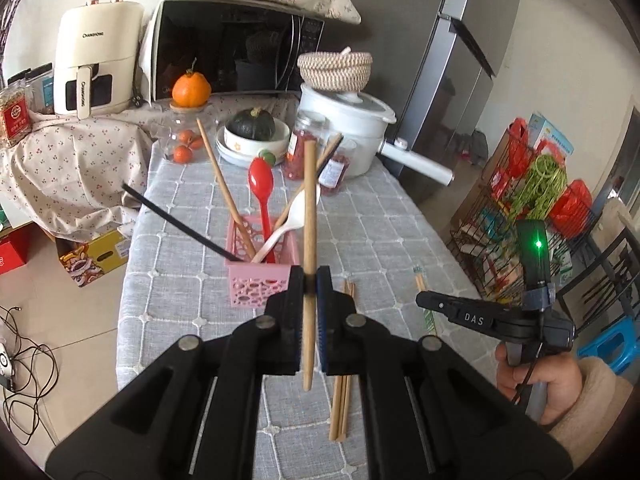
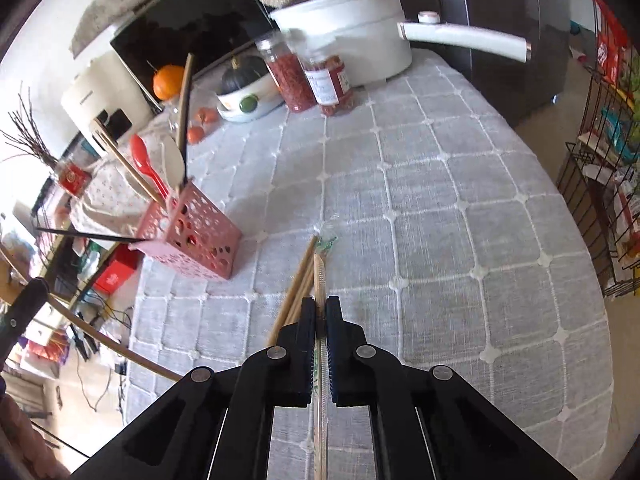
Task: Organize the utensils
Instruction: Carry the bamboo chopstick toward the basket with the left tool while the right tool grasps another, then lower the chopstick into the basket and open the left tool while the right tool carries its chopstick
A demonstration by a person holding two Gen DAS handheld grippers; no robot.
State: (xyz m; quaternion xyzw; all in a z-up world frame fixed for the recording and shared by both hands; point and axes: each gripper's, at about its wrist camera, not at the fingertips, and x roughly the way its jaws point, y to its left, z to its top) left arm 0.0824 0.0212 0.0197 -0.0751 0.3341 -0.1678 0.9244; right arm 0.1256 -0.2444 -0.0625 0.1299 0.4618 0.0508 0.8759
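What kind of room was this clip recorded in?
Most likely a home kitchen or dining corner: a microwave and an air fryer stand behind a cloth-covered table, a tall fridge stands beside it, and a white pot sits on the table.

You see: pink perforated basket (image 1: 260, 280) ahead of your jaws | red spoon (image 1: 261, 179) | white spoon (image 1: 298, 210) | grey desk cloth (image 2: 440, 200), white grid | tan chopsticks (image 1: 341, 404) beneath

You see matt wooden chopstick (image 1: 309, 216), pink perforated plastic basket (image 1: 260, 280), glossy red plastic spoon (image 1: 261, 180), quilted grey cloth on counter (image 2: 440, 200).
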